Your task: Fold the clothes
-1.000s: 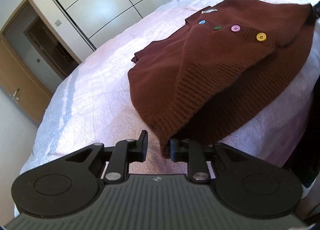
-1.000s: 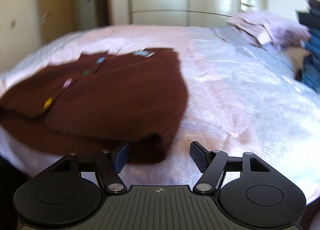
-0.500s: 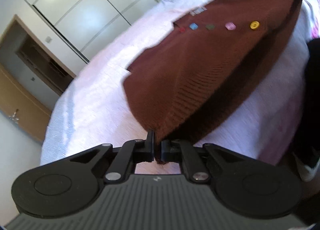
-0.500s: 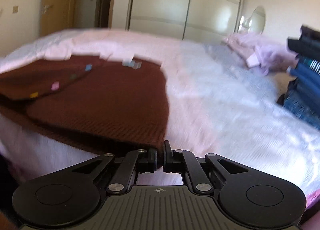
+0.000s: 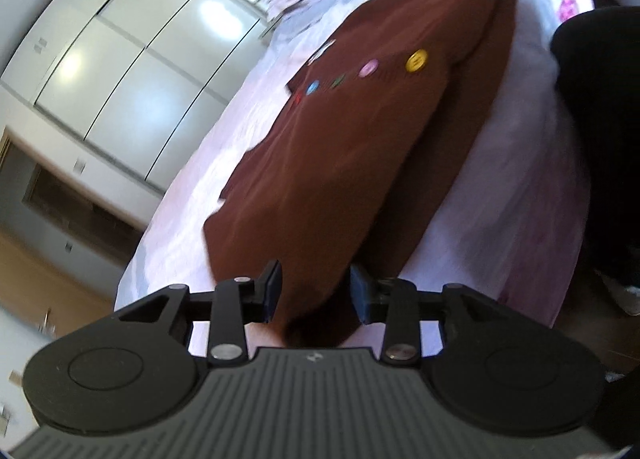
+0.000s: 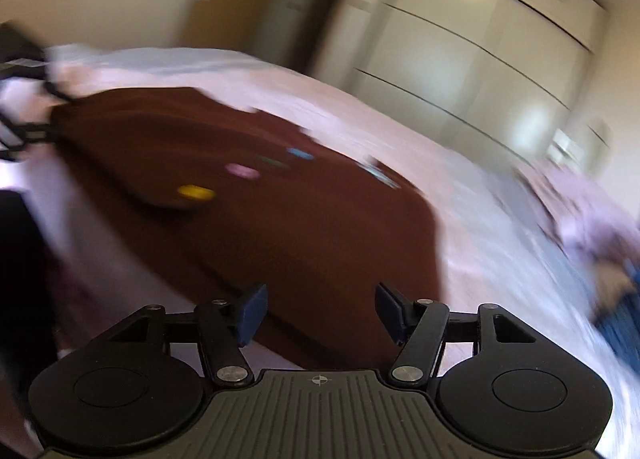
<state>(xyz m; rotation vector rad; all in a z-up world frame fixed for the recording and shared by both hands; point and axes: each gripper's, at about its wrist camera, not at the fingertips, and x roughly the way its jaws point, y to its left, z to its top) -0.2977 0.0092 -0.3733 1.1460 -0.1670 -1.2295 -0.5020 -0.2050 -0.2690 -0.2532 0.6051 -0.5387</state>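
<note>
Left tool point(image 5: 314, 293): jaws spread, cardigan point(image 5: 344, 147) corner lying loose between them, not clamped. Right tool point(image 6: 318, 311): jaws also spread wide, cardigan edge between them, nothing held. Cardigan sits on the bed point(image 5: 192, 163), near edge draped towards the bed's side. Risk: unpinned knit slides off that edge or slumps out of square. Both views are motion-blurred; any re-grip risks pinching one layer only, or snagging the bedcover.

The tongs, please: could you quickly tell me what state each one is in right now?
Left tongs: open, jaws apart around the cardigan's hem, not clamping it.
Right tongs: open, holding nothing.
</note>
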